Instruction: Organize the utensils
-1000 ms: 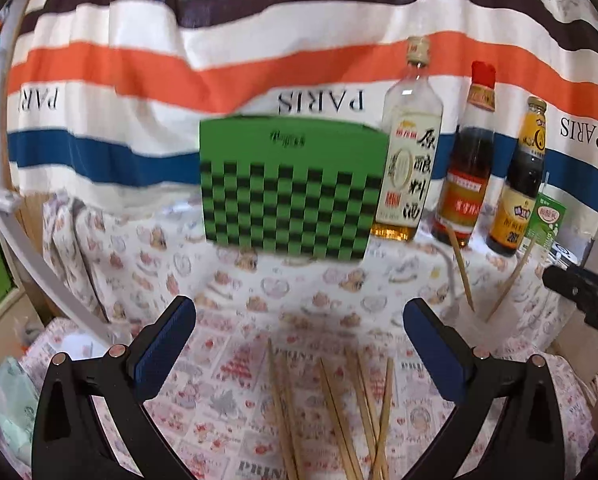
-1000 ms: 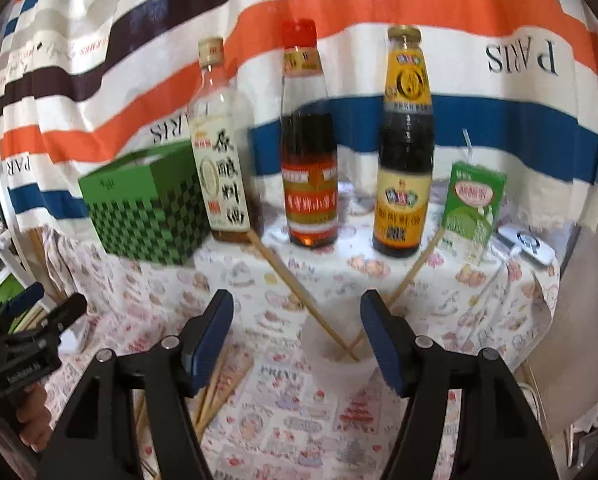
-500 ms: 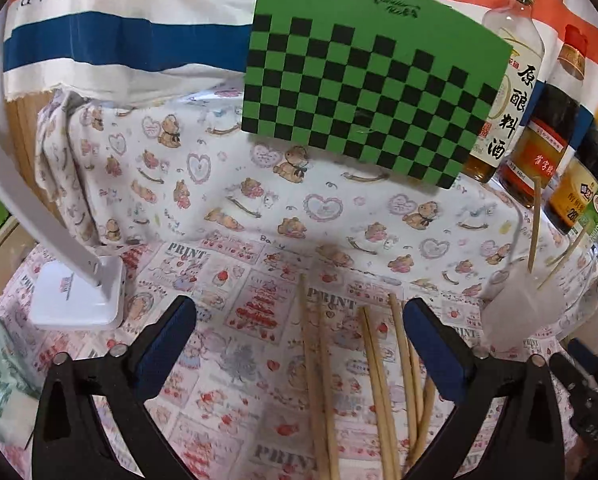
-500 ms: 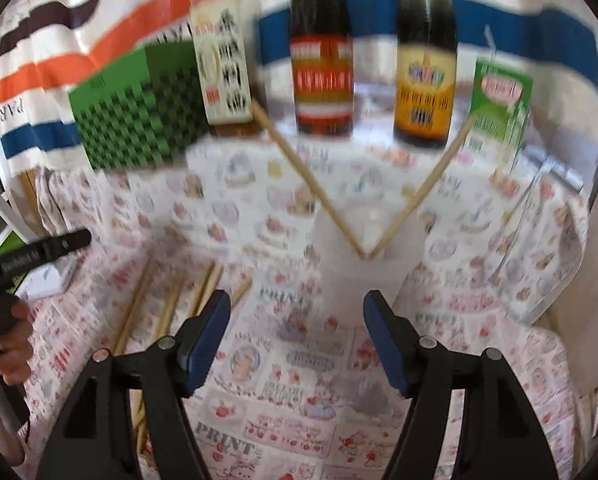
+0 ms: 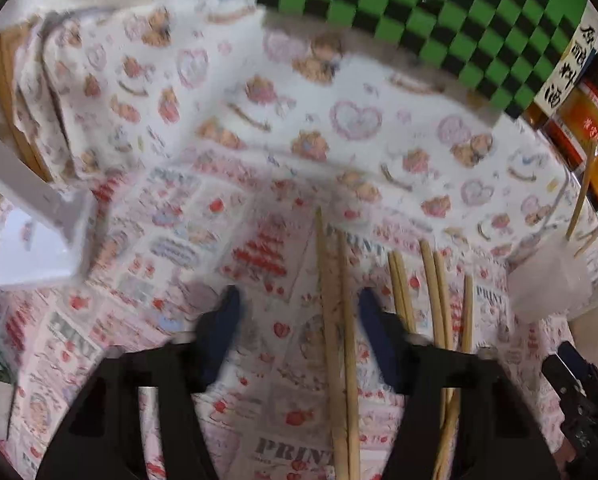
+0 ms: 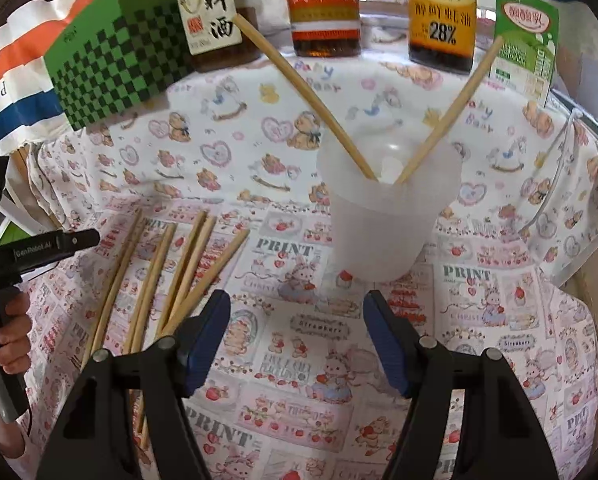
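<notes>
Between the spread fingers of the left gripper (image 5: 297, 316), a pair of bamboo chopsticks (image 5: 335, 320) lies flat on the printed tablecloth (image 5: 259, 140), nearer the right finger; more chopsticks lie just beyond it. From the right wrist, the right gripper (image 6: 295, 340) hangs spread and empty, tilted down, with the translucent cup (image 6: 383, 220) holding two leaning chopsticks (image 6: 307, 96) just ahead.
</notes>
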The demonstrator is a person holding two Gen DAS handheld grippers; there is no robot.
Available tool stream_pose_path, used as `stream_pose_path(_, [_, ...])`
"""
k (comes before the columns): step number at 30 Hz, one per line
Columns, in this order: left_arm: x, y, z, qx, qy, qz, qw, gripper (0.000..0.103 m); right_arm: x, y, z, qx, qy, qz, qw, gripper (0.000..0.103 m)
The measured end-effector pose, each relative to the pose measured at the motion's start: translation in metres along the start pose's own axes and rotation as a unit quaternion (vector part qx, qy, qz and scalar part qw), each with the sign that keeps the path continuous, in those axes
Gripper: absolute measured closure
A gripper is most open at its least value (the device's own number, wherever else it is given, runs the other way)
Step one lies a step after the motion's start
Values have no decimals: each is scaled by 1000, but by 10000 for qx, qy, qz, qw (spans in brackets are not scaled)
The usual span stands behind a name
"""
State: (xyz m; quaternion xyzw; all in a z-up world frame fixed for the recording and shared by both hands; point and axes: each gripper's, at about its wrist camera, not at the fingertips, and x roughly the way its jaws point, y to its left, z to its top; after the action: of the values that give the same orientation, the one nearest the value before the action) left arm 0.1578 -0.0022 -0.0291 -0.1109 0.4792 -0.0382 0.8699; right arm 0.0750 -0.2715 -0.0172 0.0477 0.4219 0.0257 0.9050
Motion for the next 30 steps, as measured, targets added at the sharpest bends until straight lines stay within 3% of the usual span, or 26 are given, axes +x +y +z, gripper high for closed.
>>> stream_pose_path(1, [4, 0, -1, -38, 93, -111, 9999, 78, 2, 1, -1, -15, 23, -3, 10000, 36])
stream_pose_path(2, [7, 0, -1, -75, 134, -147, 9998, 79, 3, 2, -1, -33, 39, -1, 10000, 36])
stream_pose_path(11, [21, -11, -9, 261, 213, -84, 9994, 80, 3, 7, -2, -142, 35, -15, 9999, 36])
stream_pose_path(17, [26, -26, -19, 872, 406, 337, 9948, 81, 5, 5, -2, -107, 71, -71, 9999, 36])
stream_pose_path(21, [28, -33, -25, 1183, 590, 635, 9892, 89, 5, 6, -2, -111, 69, -92, 9999, 36])
stream_pose_path(22, [28, -33, -25, 1147, 615, 656, 9893, 95, 5, 6, -2, -115, 73, -88, 9999, 36])
stream_pose_path(24, [27, -32, -26, 1036, 661, 615, 9905, 95, 6, 7, -3, -125, 82, -82, 9999, 36])
stream_pose_path(27, [24, -30, -25, 967, 565, 448, 9927, 97, 8, 7, -4, -121, 92, -64, 9999, 36])
stream_pose_path(30, [14, -30, -22, 991, 298, 550, 9931, 97, 9, 10, -5, -163, 113, -65, 9998, 36])
